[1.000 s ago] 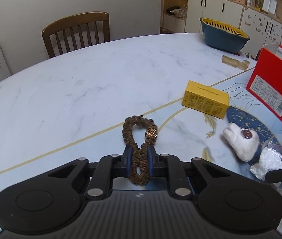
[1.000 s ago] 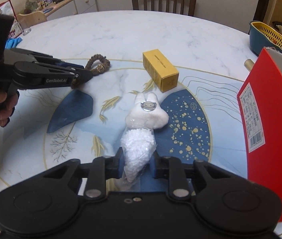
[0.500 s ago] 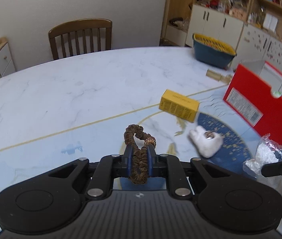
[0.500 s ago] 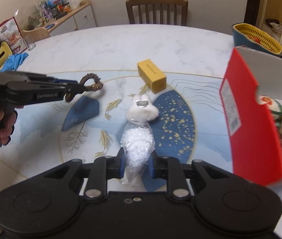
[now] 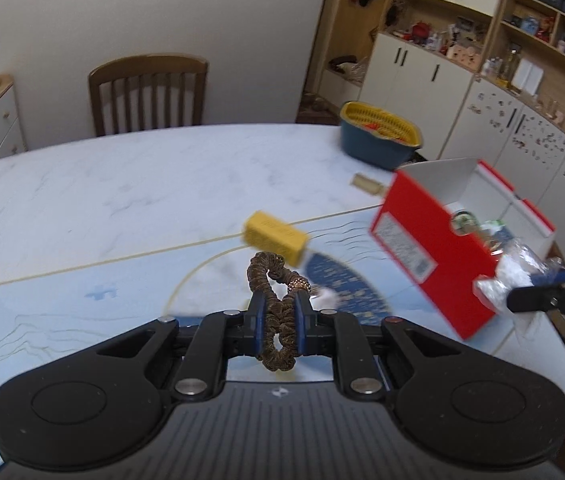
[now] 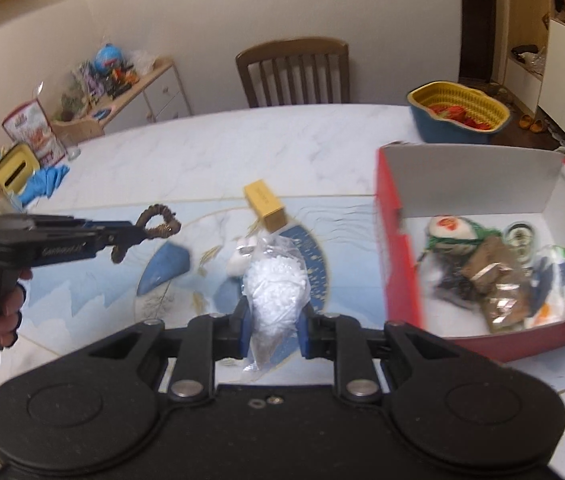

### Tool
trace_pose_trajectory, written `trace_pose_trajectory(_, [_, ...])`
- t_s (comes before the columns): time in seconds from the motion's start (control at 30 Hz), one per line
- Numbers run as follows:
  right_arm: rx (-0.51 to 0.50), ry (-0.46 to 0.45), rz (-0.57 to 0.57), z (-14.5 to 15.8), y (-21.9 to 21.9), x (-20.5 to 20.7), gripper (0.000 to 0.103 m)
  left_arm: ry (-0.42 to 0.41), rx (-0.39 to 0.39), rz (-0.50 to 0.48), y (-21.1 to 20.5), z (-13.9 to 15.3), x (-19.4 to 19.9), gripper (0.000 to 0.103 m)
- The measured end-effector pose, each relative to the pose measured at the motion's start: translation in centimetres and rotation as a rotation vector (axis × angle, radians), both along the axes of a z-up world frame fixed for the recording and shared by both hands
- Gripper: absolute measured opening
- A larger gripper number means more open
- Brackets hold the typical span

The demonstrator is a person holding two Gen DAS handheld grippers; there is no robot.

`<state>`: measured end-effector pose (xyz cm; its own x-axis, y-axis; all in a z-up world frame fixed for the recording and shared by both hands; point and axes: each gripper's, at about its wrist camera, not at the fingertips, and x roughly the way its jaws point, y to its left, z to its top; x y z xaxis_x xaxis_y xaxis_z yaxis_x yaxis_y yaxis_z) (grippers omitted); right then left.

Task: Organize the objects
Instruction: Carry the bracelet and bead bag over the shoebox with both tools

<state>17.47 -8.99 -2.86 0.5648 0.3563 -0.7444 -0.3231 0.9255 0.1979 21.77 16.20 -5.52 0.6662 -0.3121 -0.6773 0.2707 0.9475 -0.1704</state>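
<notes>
My left gripper is shut on a brown hair scrunchie with a gold bead and holds it above the table; it also shows in the right wrist view with the scrunchie. My right gripper is shut on a clear bag of white beads, lifted above the table; in the left wrist view the bag hangs beside the red box. The open red box holds several packets. A white plush toy and a yellow carton lie on the table.
A blue basket with a yellow liner stands at the far right of the marble table. A wooden chair stands behind it. A blue glove and a yellow tissue box sit at the left edge.
Both grippers have risen with their loads. The left carried the scrunchie up and toward the red box; the right lifted the bead bag off the table, and the box's inside now shows.
</notes>
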Motion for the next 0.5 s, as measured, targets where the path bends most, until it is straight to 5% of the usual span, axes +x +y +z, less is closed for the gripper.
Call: trace_pose_trajectory(0.5, [0.036,-0.038,-0.110,1.3,-12.7,1.5,0.020,-0.057,-0.005,-0.108,-13.0,3.8,0.8,0.015])
